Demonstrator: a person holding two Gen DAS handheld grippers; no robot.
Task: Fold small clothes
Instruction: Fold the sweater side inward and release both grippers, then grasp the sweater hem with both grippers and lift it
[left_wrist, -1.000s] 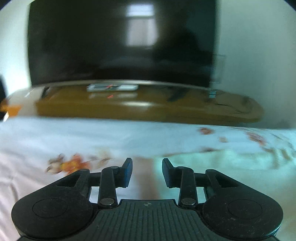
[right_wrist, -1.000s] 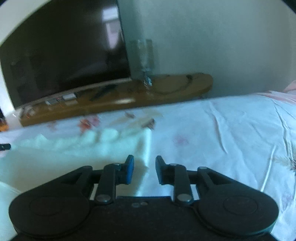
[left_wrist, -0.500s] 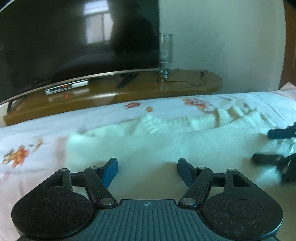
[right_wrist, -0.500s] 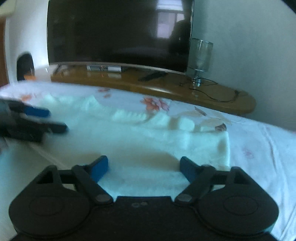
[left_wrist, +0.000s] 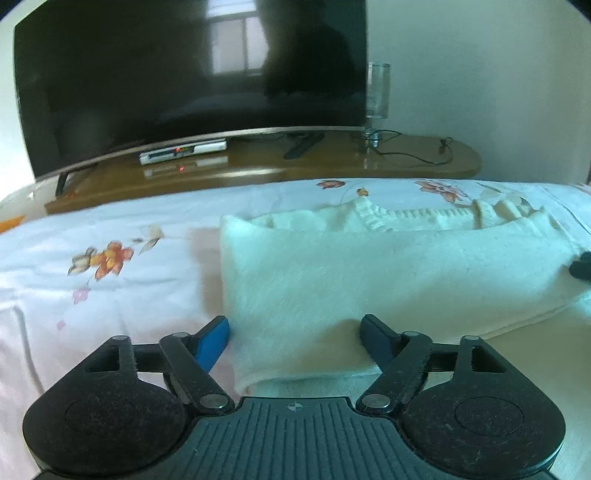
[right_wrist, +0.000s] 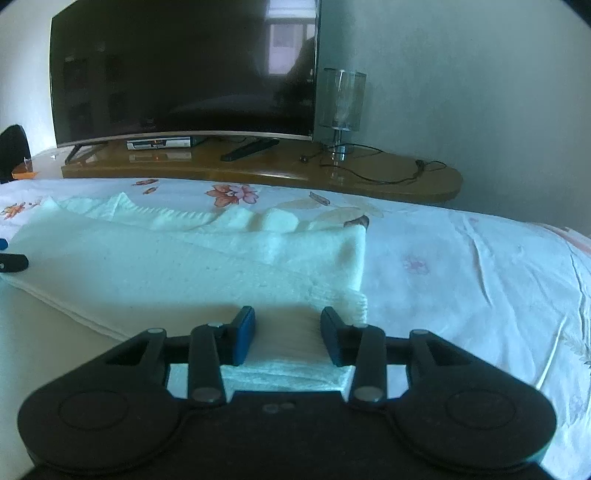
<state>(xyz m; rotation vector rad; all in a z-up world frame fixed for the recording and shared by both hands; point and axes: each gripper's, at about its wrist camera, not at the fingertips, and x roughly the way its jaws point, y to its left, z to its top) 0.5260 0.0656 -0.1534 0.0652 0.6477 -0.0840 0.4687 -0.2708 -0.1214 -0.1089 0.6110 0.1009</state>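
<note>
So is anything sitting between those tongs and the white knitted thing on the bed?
Nothing visible. The left tongs and right tongs are both right at the near edge of the white knit garment, cloth between their open jaws.

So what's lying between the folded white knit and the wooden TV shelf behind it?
Only the flowered bedsheet. In the right wrist view it runs bare from the folded white knit back to the wooden TV shelf; the left wrist view shows the same.

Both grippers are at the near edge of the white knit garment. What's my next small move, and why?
Probably close both on the near edge. The left hand-held gripper, just opened wide, straddles the white knit garment's left corner; the right hand-held gripper, just narrowed, straddles the right corner without visibly pinching.
</note>
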